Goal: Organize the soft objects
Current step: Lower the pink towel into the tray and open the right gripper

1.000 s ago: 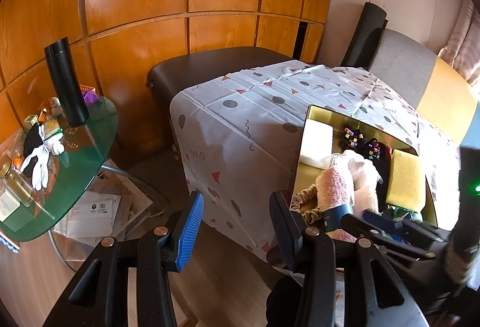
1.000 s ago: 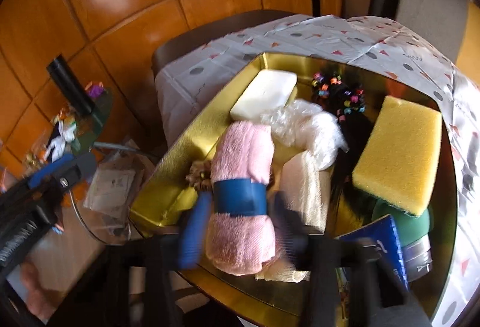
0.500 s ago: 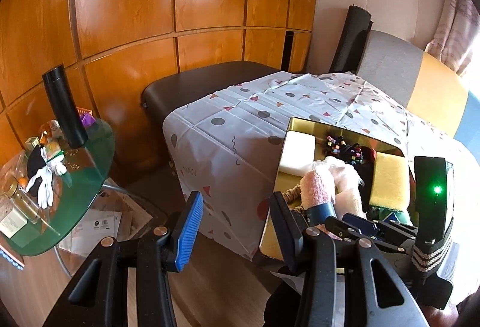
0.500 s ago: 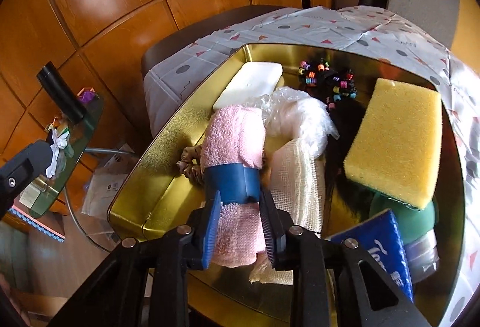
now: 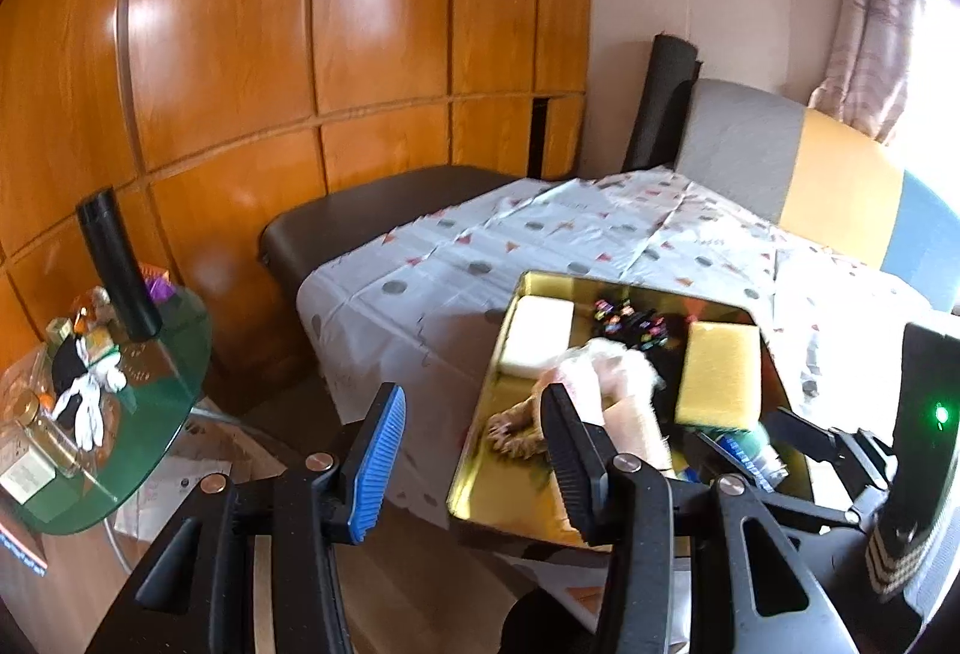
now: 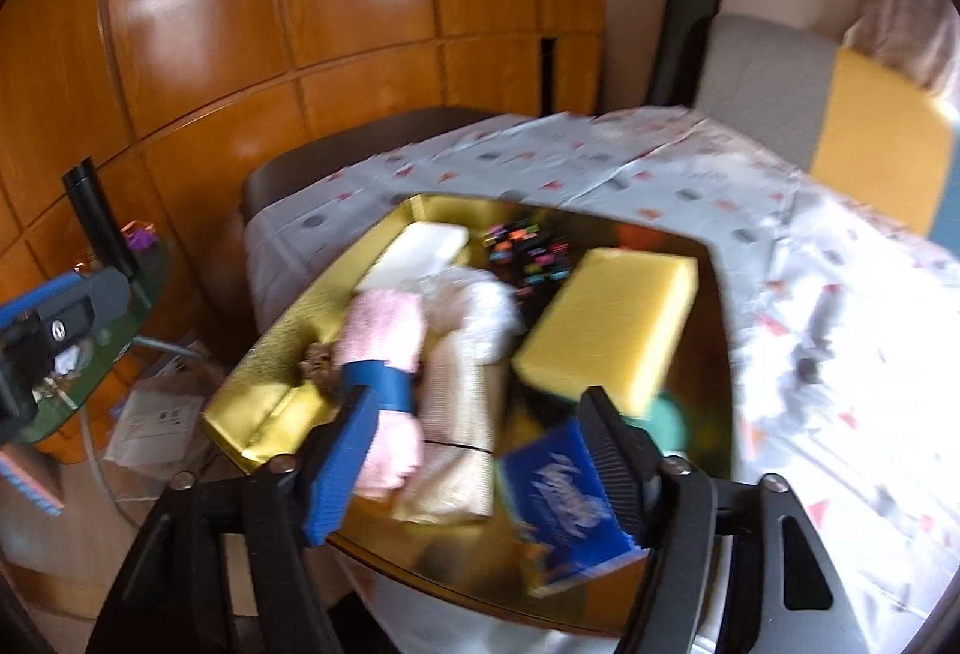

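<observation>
Patterned tablecloth (image 6: 780, 210) under gold tray (image 6: 258, 402); yellow sponge (image 6: 606, 318) crowds pink towel (image 6: 384, 324).

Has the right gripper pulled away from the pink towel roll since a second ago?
Yes. The right gripper was shut on the pink towel roll; its jaws have just been opening and it has backed toward the gold tray's near edge, leaving the roll lying free.

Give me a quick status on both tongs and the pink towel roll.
Right tongs just opened, off the pink towel roll. Roll lies in the gold tray. Left tongs open, empty. Nothing in the way.
</observation>
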A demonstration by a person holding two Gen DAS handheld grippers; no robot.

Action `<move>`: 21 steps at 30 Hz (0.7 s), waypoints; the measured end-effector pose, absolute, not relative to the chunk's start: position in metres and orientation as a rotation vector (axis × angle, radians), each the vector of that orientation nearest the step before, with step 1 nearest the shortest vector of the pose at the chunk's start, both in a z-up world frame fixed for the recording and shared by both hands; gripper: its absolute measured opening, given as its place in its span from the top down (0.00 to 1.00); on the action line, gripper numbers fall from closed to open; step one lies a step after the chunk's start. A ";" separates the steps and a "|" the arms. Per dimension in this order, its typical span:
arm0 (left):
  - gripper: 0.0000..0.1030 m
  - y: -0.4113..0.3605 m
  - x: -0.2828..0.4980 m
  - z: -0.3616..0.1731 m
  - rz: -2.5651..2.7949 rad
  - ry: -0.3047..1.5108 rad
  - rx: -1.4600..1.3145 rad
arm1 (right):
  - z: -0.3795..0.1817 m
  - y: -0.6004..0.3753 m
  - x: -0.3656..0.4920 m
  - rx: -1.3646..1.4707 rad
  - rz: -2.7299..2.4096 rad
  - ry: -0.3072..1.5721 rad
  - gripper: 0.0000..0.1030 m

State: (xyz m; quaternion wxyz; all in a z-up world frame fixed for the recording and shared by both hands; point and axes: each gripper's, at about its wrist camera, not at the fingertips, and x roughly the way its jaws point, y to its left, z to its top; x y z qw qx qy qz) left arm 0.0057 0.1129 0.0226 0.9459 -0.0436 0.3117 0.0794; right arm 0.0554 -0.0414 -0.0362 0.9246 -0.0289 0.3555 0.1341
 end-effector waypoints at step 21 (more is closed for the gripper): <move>0.44 0.071 -0.005 0.031 0.094 0.596 -0.050 | -0.013 -0.104 0.015 -0.005 0.043 0.576 0.17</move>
